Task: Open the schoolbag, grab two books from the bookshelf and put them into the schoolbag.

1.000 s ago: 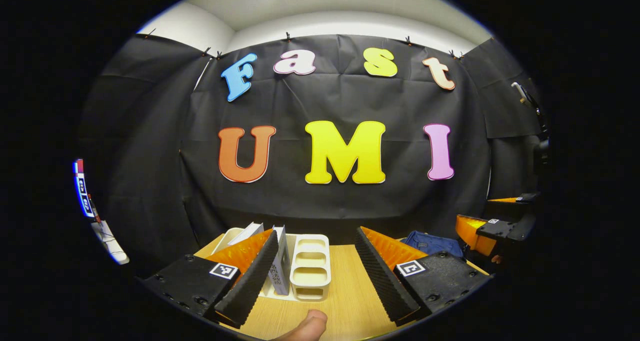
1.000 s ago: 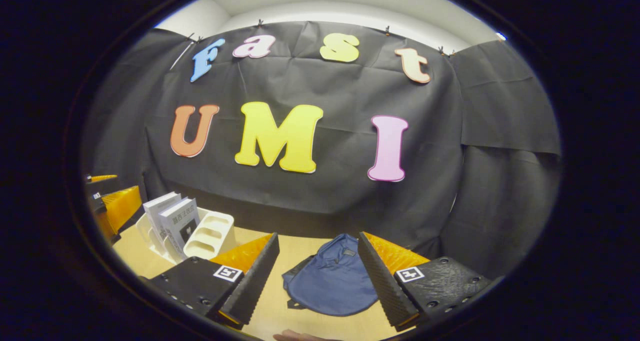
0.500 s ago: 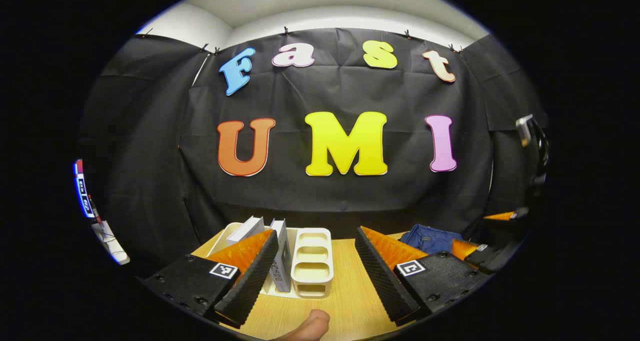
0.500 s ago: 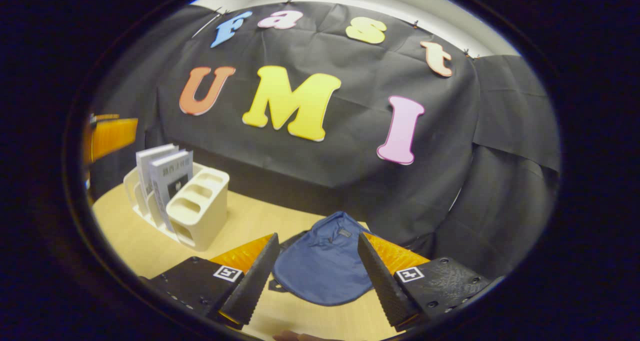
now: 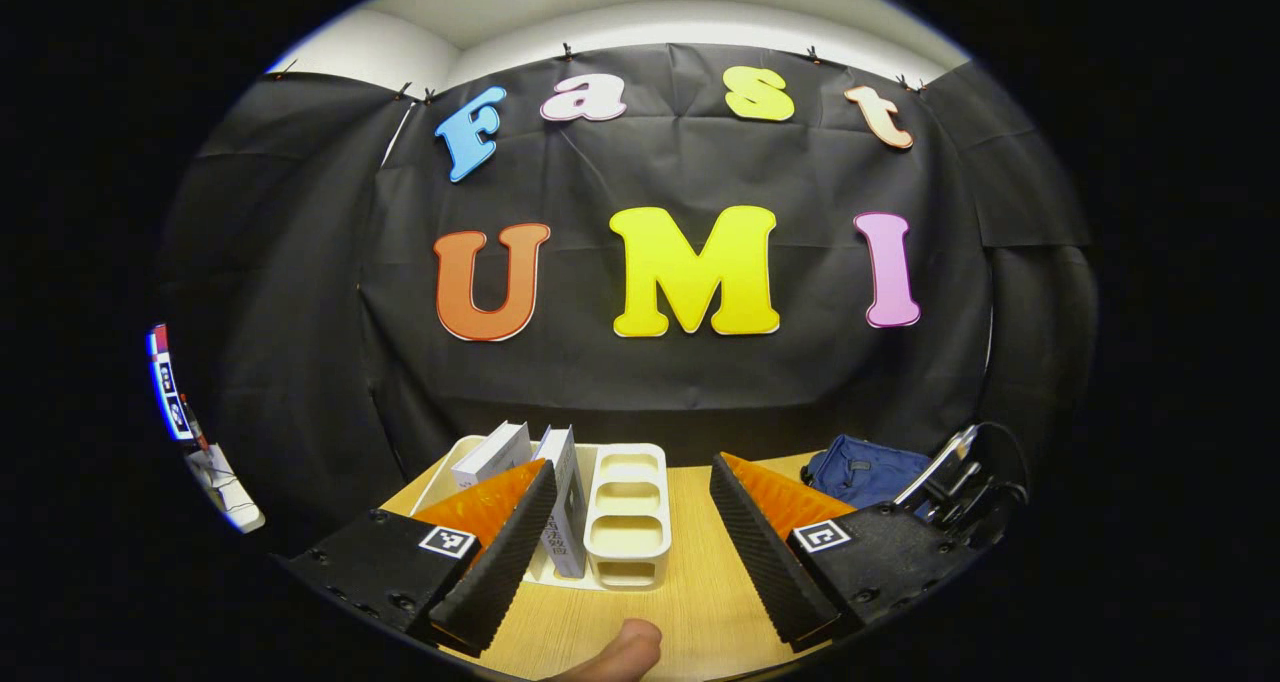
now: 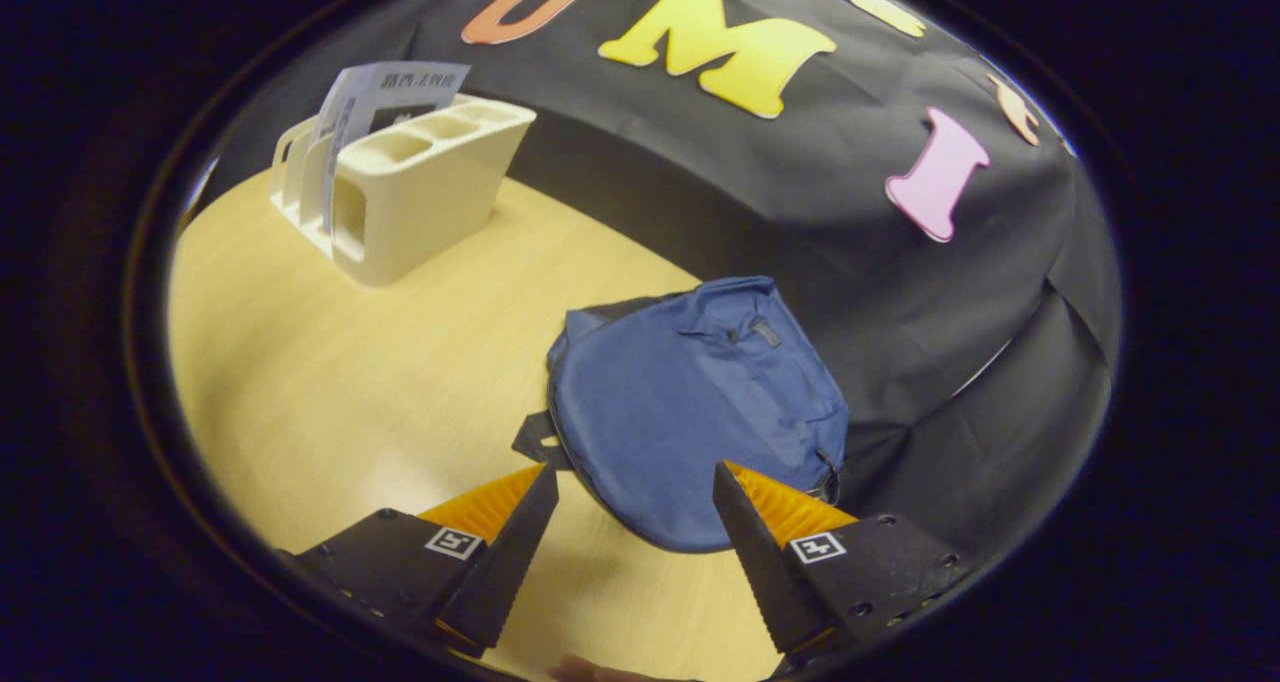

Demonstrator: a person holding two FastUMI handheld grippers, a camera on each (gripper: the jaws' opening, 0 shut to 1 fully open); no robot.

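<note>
The left hand-held gripper (image 5: 632, 552) hangs low over the wooden tabletop (image 5: 690, 602) with its 2 fingers spread wide and nothing between them. A thumb tip (image 5: 622, 654) shows at the bottom edge of the left gripper view. Just beyond the fingers stands the cream bookshelf (image 5: 626, 517), a desktop rack with 3 open pockets at its near end. 2 books (image 5: 562, 497) stand upright in its slots on the left, leaning slightly; the left finger partly covers them. Farther right, near the black cloth wall, lies the blue schoolbag (image 5: 862, 470), with the other gripper's dark body (image 5: 965, 482) beside it at the view's right edge.

The right hand-held gripper (image 6: 630, 547) is tilted down toward the tabletop (image 6: 330, 362), its 2 fingers also held apart and empty. The blue schoolbag (image 6: 695, 402) lies flat just ahead of them, its lower edge between the fingertips but not touched by either. A zip runs along its right side and looks shut, and a dark strap sticks out at its left edge. Well apart, at the upper left of the right gripper view, the bookshelf (image 6: 425, 197) stands with the books (image 6: 385, 87) rising above its rim.
</note>
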